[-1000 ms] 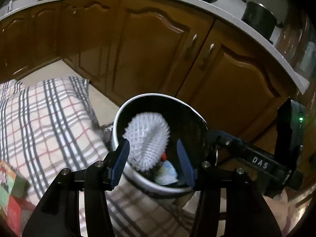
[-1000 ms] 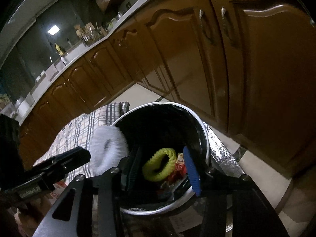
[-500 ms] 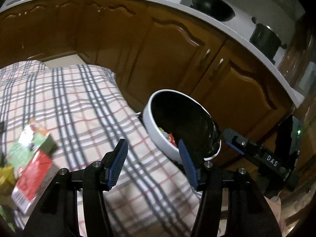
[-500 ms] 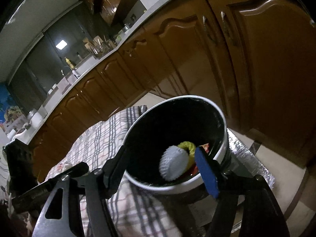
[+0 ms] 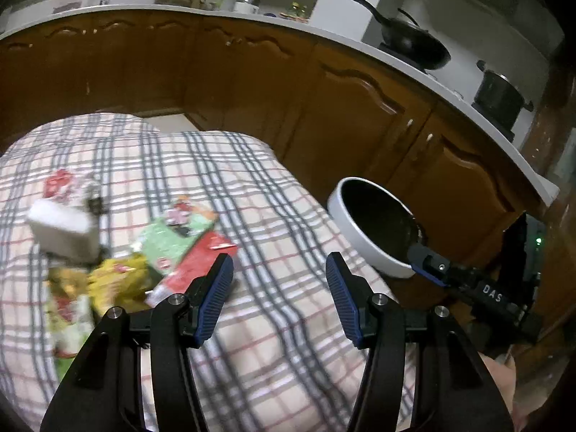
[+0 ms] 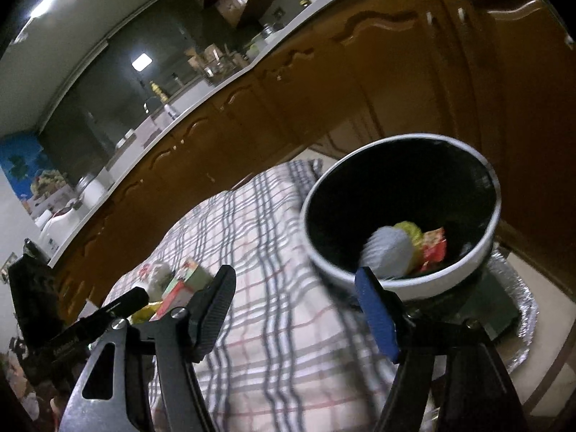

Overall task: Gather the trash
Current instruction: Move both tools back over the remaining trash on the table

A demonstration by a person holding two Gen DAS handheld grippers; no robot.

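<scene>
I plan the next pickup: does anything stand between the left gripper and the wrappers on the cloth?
Nothing visible does. The left gripper is open and empty above the checked cloth; the wrappers lie just left of it, unobstructed.

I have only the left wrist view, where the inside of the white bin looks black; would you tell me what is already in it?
Observer: The right wrist view looks down into the bin. A white bristly piece, a yellow-green item and a red wrapper lie at the bottom.
Operator: Thank you. My view also cuts off the bin's base; what does it stand on?
Observer: Under and behind it lies a crinkled silver foil sheet, which spreads out past the bin's far side.
</scene>
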